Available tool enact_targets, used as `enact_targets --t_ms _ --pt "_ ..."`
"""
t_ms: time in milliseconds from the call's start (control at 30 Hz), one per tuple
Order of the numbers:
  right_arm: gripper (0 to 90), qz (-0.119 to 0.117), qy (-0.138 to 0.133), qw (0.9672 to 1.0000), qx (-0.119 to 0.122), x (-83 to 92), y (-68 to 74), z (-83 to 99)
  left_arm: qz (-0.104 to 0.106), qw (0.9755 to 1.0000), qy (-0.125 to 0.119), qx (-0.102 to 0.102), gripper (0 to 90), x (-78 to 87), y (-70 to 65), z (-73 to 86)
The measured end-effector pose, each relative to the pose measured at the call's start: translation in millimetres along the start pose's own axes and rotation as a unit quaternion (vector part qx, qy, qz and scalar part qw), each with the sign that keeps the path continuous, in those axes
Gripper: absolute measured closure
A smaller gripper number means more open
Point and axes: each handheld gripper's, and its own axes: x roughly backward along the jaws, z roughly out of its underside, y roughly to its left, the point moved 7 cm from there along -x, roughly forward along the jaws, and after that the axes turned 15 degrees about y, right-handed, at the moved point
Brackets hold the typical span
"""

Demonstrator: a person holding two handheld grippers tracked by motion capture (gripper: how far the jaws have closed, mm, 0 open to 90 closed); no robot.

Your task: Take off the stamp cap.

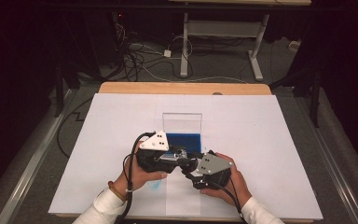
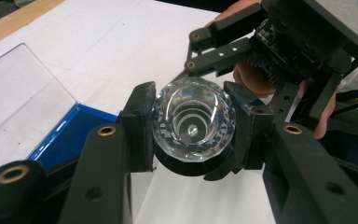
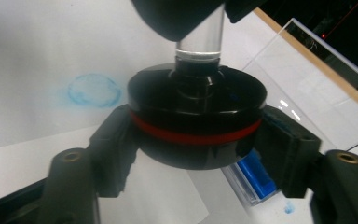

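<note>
The crystal knob (image 2: pixel 194 125) is clamped between the left gripper's (image 2: pixel 193 128) jaws, held above the counter's (image 1: pixel 261 135) near-middle. Its black base (image 3: pixel 196 119), ringed red, is gripped by the right gripper's (image 3: pixel 198 154) jaws. A blue box (image 1: pixel 186 140) with a clear lid lies just behind.
</note>
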Motion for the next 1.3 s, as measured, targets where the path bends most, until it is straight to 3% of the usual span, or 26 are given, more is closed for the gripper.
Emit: enact_targets --t_ms 533,700,1100,1300 --pt "38.3 -0.015 -0.006 0.9997 -0.016 -2.9 2.7 0.1 0.012 0.9998 -0.009 0.01 54.6 -2.5 -0.1 -1.4" --pt "38.8 -0.018 0.013 0.9995 -0.024 -3.6 3.2 1.5 0.005 1.0 -0.004 0.004 54.7 -5.9 -1.3 -0.7" --pt "39.1 -0.064 0.04 0.9961 -0.046 -8.6 4.7 4.1 -0.006 1.0 0.003 -0.003 54.8 -11.2 -3.2 1.1" --pt "39.1 -0.081 0.036 0.9944 -0.057 -9.3 5.5 4.1 -0.008 0.9999 0.001 -0.007 54.8 -11.4 -4.0 1.1"
